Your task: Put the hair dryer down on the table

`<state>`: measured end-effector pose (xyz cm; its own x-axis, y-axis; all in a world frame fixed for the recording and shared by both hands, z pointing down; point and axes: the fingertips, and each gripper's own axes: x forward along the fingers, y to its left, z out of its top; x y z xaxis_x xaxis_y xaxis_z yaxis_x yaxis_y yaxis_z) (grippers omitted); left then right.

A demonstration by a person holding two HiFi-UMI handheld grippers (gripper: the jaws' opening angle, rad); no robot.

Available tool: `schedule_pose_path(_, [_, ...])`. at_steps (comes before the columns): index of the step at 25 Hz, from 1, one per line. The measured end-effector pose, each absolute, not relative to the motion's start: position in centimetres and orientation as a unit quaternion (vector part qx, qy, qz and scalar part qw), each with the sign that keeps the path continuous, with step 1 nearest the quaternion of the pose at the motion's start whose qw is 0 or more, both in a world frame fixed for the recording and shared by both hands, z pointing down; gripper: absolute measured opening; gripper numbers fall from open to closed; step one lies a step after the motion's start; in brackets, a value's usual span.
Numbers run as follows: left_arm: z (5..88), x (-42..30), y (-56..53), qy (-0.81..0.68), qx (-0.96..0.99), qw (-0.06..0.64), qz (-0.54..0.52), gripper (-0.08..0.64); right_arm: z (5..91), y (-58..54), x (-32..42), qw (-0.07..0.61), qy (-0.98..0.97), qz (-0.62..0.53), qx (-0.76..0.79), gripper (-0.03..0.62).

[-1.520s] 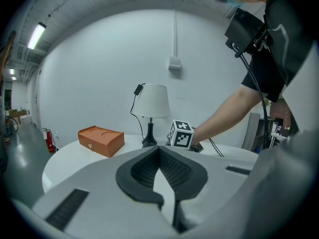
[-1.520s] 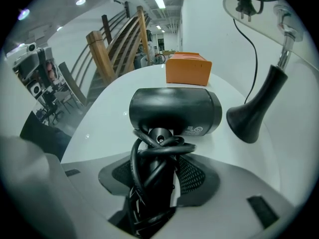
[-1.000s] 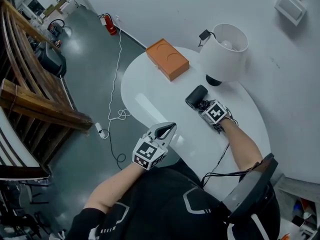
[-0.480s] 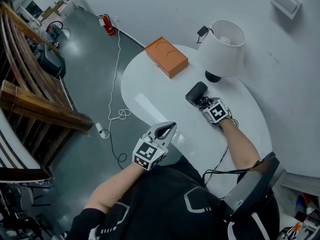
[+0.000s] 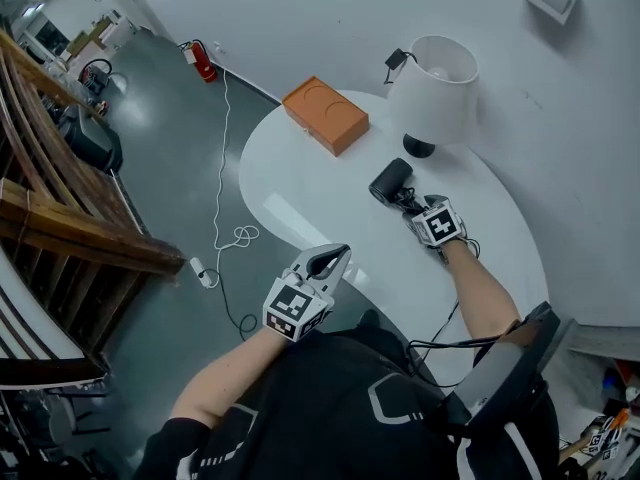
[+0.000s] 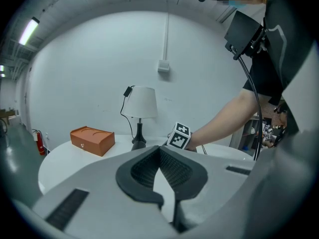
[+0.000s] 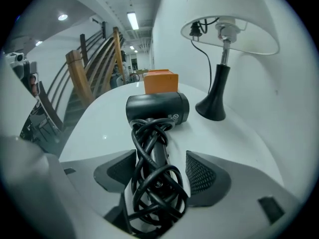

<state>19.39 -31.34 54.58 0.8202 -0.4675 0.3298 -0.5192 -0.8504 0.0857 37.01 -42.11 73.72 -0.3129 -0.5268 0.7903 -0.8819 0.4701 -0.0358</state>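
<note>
Now one hair dryer [image 5: 391, 180] lies on the table [image 5: 300, 173] between the right gripper's [image 5: 413, 206] just-opened fingers [image 7: 203, 172]; the left gripper's [image 5: 337, 258] are clenched.

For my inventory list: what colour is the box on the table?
Orange. The box shows best in the head view.

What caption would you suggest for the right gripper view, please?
Right tongs, just opened, straddle the cord-wrapped dryer lying on the table by the lamp.

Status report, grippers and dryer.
Left gripper shut, empty. Right gripper just opened, hair dryer loose between jaws, lying on table. Lamp close beside.
</note>
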Motion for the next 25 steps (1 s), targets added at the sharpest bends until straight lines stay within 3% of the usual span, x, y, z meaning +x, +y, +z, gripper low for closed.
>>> schedule_pose_path(15, [52.1, 18.9, -32.9, -0.217, 0.966, 0.082, 0.116, 0.006, 65.1, -38.9, 37.0, 0.254, -0.746, 0.225, 0.573, 0.295])
schedule_pose_path(25, [48.1, 18.9, -32.7, -0.179, 0.980, 0.041, 0.078, 0.006, 57.4, -36.1, 36.1, 0.155, -0.719, 0.234, 0.636, 0.280])
